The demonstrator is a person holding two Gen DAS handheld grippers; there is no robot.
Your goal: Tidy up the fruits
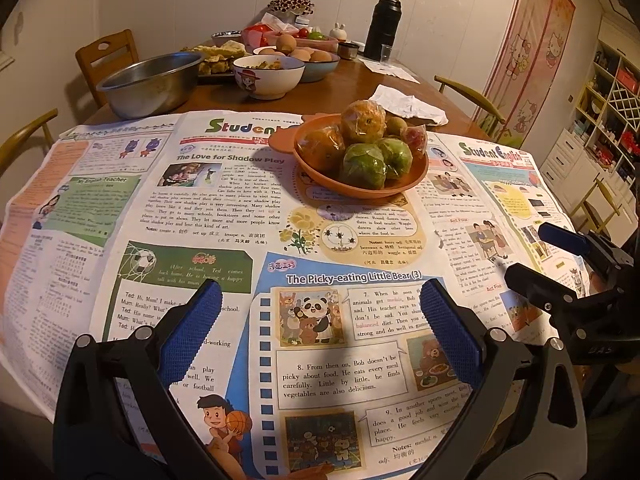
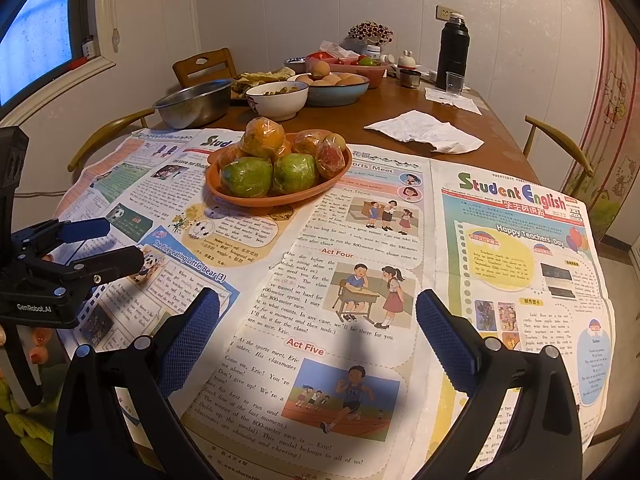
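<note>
Plastic-wrapped oranges (image 1: 362, 122) and green fruit (image 1: 365, 166) heap in the orange dish (image 1: 316, 178) at upper centre of the newspapered worktop (image 1: 224, 208); we judge a careless pull could topple the pile. Our left gripper (image 1: 320, 320) and right gripper (image 2: 318, 320) hover with fingers spread wide, holding nothing.

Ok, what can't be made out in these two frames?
- Fruit count: in both views the front fruits in the orange dish hide those behind.
- Fruit types: plastic wrap glare blurs them, e.g. the red one.
- Far bowls' contents: too small, rims hide them.
- Left gripper and right gripper: both open, bases cut off by the bottom edge.
</note>
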